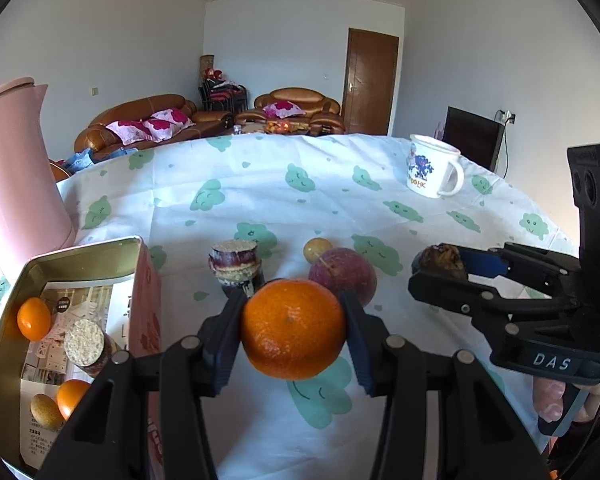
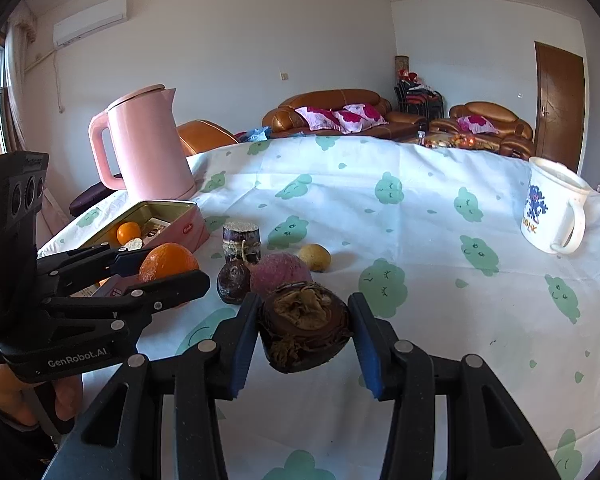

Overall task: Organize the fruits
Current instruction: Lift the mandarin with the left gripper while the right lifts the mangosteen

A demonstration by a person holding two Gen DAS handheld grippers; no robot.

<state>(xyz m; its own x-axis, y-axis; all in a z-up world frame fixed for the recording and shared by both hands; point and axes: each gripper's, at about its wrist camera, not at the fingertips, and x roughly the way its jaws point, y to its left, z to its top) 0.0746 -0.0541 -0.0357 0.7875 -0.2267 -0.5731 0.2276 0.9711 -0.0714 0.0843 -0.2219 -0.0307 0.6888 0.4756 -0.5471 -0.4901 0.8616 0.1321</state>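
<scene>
My left gripper (image 1: pixel 294 330) is shut on an orange (image 1: pixel 294 328), held above the tablecloth just right of the pink tin box (image 1: pixel 144 280). My right gripper (image 2: pixel 304 334) is shut on a dark brown water chestnut (image 2: pixel 306 326); it also shows in the left wrist view (image 1: pixel 442 260). The tin holds two small oranges (image 1: pixel 34 318), a sugarcane piece (image 1: pixel 86 342) and a small yellow-brown fruit (image 1: pixel 46 410). On the cloth lie a purple passion fruit (image 1: pixel 350 272), a small yellow fruit (image 1: pixel 318 249), stacked sugarcane pieces (image 1: pixel 235 262) and another dark chestnut (image 2: pixel 233 282).
A pink kettle (image 2: pixel 148 144) stands behind the tin at the table's left. A white printed mug (image 2: pixel 552 208) stands at the right. The round table carries a white cloth with green clouds (image 2: pixel 420 280). Sofas and a door lie beyond.
</scene>
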